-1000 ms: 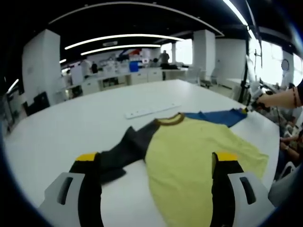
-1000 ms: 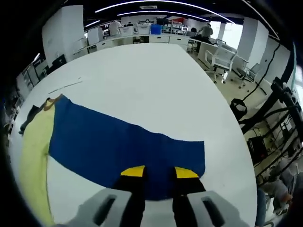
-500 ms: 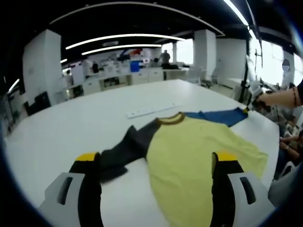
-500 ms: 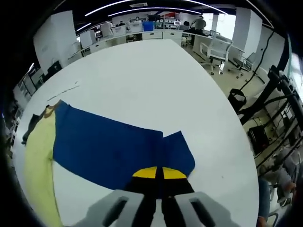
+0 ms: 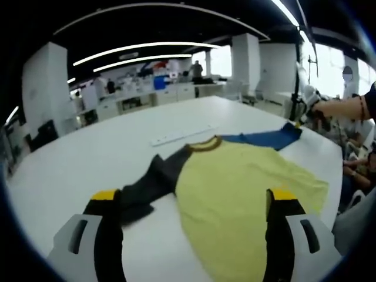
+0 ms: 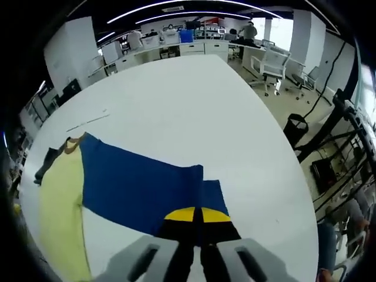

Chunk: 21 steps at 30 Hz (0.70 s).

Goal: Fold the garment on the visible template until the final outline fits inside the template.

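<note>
Right gripper (image 6: 196,215): jaws pinched together on the cuff of the blue sleeve (image 6: 138,188), right at the tips. Sleeve runs away ahead and to the left of the jaws, a fold showing just beyond them, joining the yellow body (image 6: 59,205) far left. White table (image 6: 176,100) lies beyond.

Left gripper (image 5: 194,202): jaws spread wide, holding nothing, hovering over the shirt (image 5: 235,188). Yellow body lies between and ahead of the jaws; dark sleeve (image 5: 147,185) just ahead of the left jaw, crumpled. White strip (image 5: 179,136) sits beyond the collar, likely a template mark; full outline can't be made out.

Risks, as judged:
- Pinch is on the cuff edge only; a fast pull could slip it free.
- Carrying the sleeve across may drag the body, since nothing pins it.
- Sleeve could land bunched, leaving the outline too wide.
</note>
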Tool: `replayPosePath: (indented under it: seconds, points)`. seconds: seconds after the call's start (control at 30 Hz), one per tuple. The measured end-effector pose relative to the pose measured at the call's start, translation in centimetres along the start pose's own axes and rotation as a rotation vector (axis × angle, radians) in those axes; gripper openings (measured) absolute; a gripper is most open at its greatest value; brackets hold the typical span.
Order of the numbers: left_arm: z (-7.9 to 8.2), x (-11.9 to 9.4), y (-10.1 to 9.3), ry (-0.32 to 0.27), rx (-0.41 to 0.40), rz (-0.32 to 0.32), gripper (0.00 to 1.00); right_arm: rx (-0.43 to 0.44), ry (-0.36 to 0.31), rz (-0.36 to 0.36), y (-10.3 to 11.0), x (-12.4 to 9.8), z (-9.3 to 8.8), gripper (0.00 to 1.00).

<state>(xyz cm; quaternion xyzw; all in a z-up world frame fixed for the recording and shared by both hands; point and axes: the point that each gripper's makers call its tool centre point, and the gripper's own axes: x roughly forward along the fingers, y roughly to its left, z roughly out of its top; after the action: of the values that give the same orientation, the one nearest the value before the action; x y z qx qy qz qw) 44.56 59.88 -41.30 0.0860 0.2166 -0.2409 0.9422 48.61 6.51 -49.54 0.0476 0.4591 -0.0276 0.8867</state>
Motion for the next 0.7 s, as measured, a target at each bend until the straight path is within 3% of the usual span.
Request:
replayPosePath:
  seconds: [0.7]
  points:
    - [-1.4,-2.5,-1.5,0.025,0.049,-0.038,0.99,-0.126,-0.06,0.087,6.9,-1.9,2.8,0.0]
